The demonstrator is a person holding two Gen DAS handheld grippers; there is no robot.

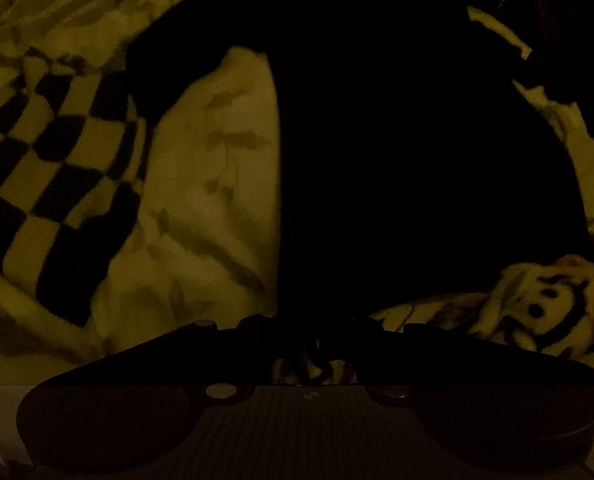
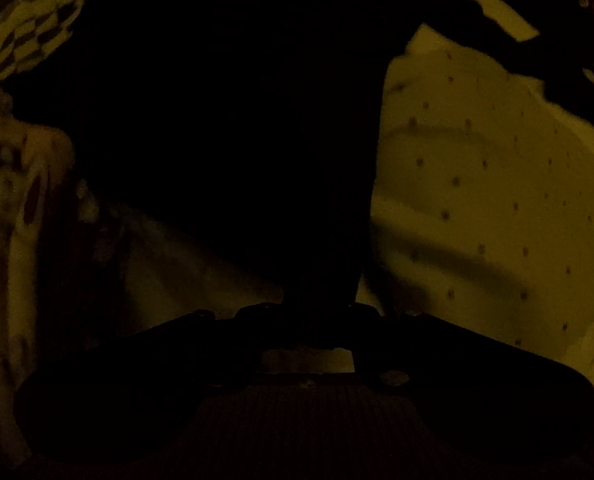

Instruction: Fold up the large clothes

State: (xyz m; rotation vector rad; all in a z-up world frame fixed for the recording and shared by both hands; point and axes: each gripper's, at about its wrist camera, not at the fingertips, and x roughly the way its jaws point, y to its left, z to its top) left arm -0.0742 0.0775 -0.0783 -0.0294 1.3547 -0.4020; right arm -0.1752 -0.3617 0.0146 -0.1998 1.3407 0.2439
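Observation:
The light is very dim. A large black garment (image 1: 397,152) fills the middle of the left wrist view and narrows down into my left gripper (image 1: 317,340), whose jaws are shut on its edge. The same black garment (image 2: 233,140) fills the right wrist view and runs down into my right gripper (image 2: 317,320), which is shut on it too. The garment hangs or stretches up and away from both grippers. Its far edges are lost in the dark.
Pale bedding (image 1: 201,208) lies under the garment. A black-and-white checkered cloth (image 1: 57,168) lies at the left. A cloth with a smiley face (image 1: 545,304) lies at the lower right. A pale dotted cloth (image 2: 489,192) lies right of the garment.

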